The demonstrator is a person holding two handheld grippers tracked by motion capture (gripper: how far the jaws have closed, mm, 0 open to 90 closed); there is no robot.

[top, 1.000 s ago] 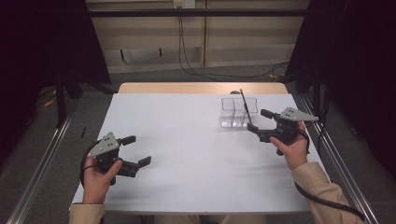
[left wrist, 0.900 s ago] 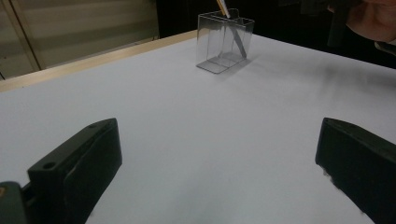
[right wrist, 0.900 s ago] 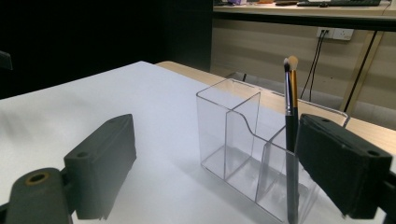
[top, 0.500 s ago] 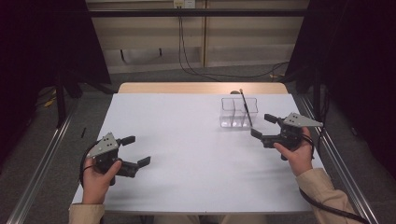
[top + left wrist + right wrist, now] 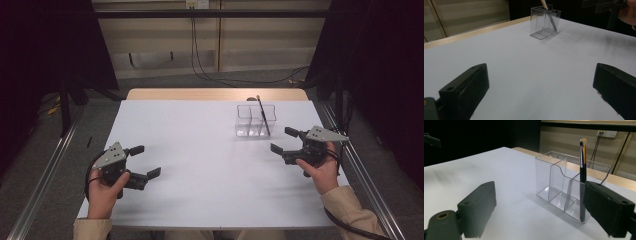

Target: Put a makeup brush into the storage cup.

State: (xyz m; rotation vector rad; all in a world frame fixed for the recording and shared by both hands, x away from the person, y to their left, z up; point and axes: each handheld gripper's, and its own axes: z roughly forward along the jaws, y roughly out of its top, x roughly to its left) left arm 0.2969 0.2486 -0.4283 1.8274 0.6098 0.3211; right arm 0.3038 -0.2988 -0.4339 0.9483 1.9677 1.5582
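A clear plastic organiser [image 5: 255, 120] with compartments stands at the back right of the white table [image 5: 200, 150]. A black-handled makeup brush [image 5: 262, 114] stands in its right-hand compartment, bristles up. My right gripper [image 5: 283, 140] is open, hovering just in front and to the right of the organiser, with nothing between its jaws. In the right gripper view the organiser [image 5: 564, 187] and the brush [image 5: 582, 177] sit close ahead. My left gripper [image 5: 145, 161] is open at the front left, empty. The left gripper view has the organiser [image 5: 544, 22] far off.
A wooden strip [image 5: 215, 94] runs along the table's far edge. Metal rails [image 5: 45, 175] flank both sides. Cables [image 5: 200, 60] hang on the back wall. The other hand's gripper [image 5: 609, 6] appears at the top right of the left gripper view.
My right gripper has drawn back a little, away from the organiser toward the front right. The left gripper has stayed where it was.
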